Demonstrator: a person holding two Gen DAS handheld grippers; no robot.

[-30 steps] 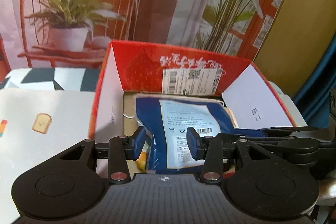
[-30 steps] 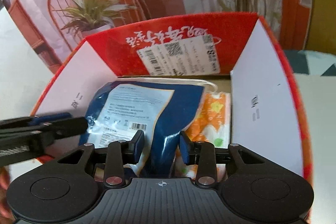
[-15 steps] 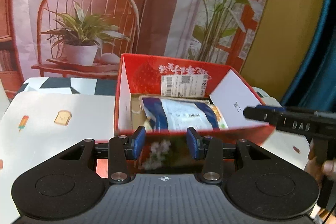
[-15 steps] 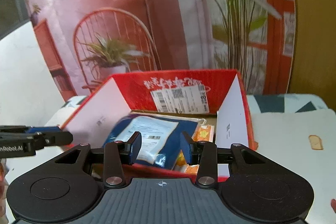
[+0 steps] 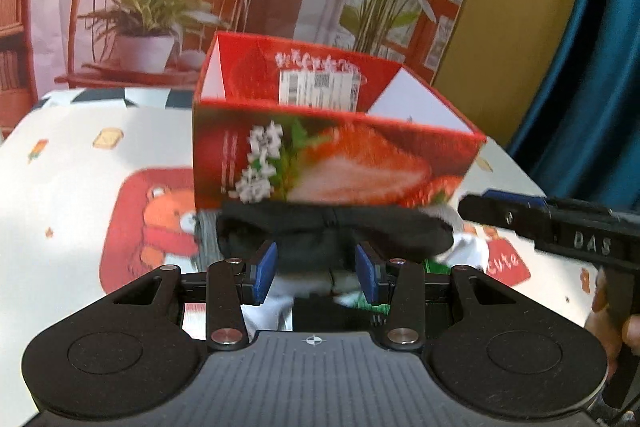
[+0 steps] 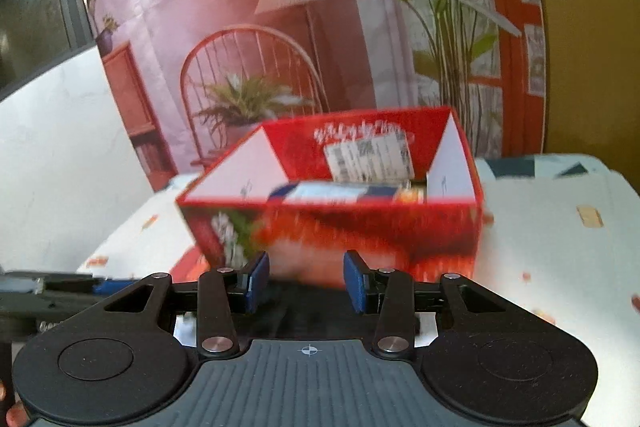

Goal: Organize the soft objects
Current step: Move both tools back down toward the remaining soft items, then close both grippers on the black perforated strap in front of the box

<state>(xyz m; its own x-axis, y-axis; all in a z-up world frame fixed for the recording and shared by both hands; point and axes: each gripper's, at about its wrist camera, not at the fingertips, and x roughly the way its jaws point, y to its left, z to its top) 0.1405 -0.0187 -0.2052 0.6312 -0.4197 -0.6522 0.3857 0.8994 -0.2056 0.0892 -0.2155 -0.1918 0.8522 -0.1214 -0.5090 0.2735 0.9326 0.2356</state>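
A red strawberry-print box (image 5: pixel 332 163) stands on the table, also in the right wrist view (image 6: pixel 332 223). A blue-and-white packet (image 6: pixel 328 193) and an orange-patterned item (image 6: pixel 410 194) lie inside it. A black soft cloth item (image 5: pixel 332 227) lies in front of the box, on white and green soft items (image 5: pixel 468 247). My left gripper (image 5: pixel 316 271) is open, low over the black item. My right gripper (image 6: pixel 306 281) is open and empty in front of the box, and it shows at the right of the left wrist view (image 5: pixel 560 227).
The table has a white cloth (image 5: pixel 80 195) with bear and toast prints. A printed backdrop (image 6: pixel 280 27) of a chair and plants stands behind the box. A blue curtain (image 5: pixel 592 67) hangs at the right.
Both grippers have pulled back out of the box and dropped lower in front of it. The packet stays in the box. The black item has come into the left wrist view.
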